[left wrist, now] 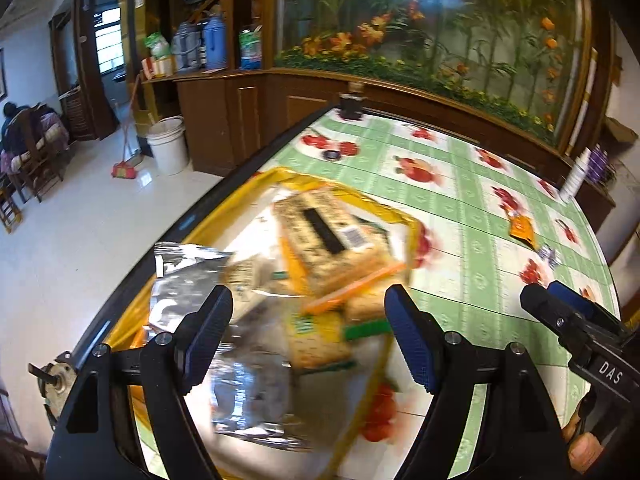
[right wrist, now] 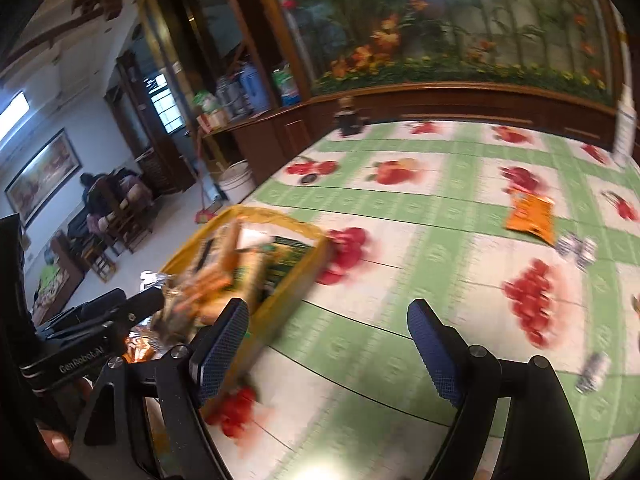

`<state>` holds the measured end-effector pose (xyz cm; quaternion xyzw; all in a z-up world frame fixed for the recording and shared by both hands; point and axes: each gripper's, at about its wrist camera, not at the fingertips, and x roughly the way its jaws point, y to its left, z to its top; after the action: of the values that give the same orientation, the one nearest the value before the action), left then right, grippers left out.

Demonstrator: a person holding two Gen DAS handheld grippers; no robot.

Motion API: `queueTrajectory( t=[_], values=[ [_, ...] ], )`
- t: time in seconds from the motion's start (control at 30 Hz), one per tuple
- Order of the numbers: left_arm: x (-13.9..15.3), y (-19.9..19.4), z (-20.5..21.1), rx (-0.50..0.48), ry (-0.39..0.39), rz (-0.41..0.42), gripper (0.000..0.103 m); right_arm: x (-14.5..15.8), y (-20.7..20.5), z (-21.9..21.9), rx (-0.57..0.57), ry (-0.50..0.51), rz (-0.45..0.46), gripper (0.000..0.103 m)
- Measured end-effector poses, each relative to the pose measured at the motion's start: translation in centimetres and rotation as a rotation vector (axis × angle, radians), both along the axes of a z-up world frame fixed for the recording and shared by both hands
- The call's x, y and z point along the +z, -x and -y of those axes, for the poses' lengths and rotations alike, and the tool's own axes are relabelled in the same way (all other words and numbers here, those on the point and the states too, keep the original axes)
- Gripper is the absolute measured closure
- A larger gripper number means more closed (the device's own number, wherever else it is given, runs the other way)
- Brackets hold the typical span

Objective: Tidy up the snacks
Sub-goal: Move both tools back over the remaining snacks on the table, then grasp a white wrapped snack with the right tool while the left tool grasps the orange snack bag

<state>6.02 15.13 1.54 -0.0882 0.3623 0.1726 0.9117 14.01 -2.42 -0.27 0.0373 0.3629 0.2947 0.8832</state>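
A yellow tray [left wrist: 344,190] at the table's left edge holds a heap of snacks: a crumpled silver foil bag [left wrist: 188,276], a tan biscuit pack [left wrist: 320,232] and other blurred packs. My left gripper [left wrist: 308,296] hangs open above this heap, nothing between its fingers. My right gripper [right wrist: 329,306] is open over bare tablecloth, just right of the tray [right wrist: 280,216]; it also shows at the right of the left wrist view [left wrist: 548,294]. An orange packet [right wrist: 530,216] [left wrist: 522,228] and small silver wrapped sweets [right wrist: 578,248] [left wrist: 548,256] lie loose on the cloth.
A green fruit-print cloth covers the table. A dark jar [left wrist: 351,106] stands at the far edge, a white bottle [left wrist: 576,176] at the far right, a small dark disc [left wrist: 332,155] near the jar. The table's left edge [left wrist: 192,220] drops to the floor with a white bucket [left wrist: 168,146].
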Motion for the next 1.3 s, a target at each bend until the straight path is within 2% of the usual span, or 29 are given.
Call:
queueTrajectory(
  t=[0.23, 0.47, 0.67, 0.97, 1.07, 1.13, 1.2, 1.23, 1.3],
  values=[
    [0.0, -1.5, 5.3, -0.124, -0.022, -0.023, 0.024, -0.6, 0.1, 9.0, -0.153, -0.009, -0.020, 0.020],
    [-0.6, -2.2, 8.8, -0.197, -0.024, -0.051, 0.024, -2.2, 0.7, 15.5, -0.260, -0.005, -0.036, 0.019],
    [-1.3, -3.6, 10.7, -0.242, -0.021, -0.075, 0.025, -3.7, 0.0, 17.3, -0.304, 0.012, -0.065, 0.019],
    [-1.1, -8.8, 14.0, -0.320, -0.006, -0.073, 0.025, -4.9, -2.5, 16.1, -0.306, 0.075, -0.097, 0.022],
    [-1.5, -11.4, 15.1, -0.350, 0.005, -0.094, 0.025, -5.5, -3.3, 16.0, -0.315, 0.105, -0.124, 0.034],
    [-1.8, -13.1, 15.7, -0.361, 0.010, -0.107, 0.025, -6.1, -3.7, 16.1, -0.319, 0.133, -0.138, 0.050],
    [-2.0, -15.0, 16.4, -0.372, 0.021, -0.119, 0.025, -6.1, -3.8, 16.2, -0.322, 0.160, -0.127, 0.058],
    [-2.1, -15.9, 16.8, -0.380, 0.031, -0.126, 0.025, -6.1, -3.9, 16.2, -0.319, 0.169, -0.125, 0.071],
    [-2.5, -17.7, 17.6, -0.398, 0.045, -0.142, 0.025, -6.2, -4.1, 16.5, -0.313, 0.171, -0.128, 0.088]
  ],
)
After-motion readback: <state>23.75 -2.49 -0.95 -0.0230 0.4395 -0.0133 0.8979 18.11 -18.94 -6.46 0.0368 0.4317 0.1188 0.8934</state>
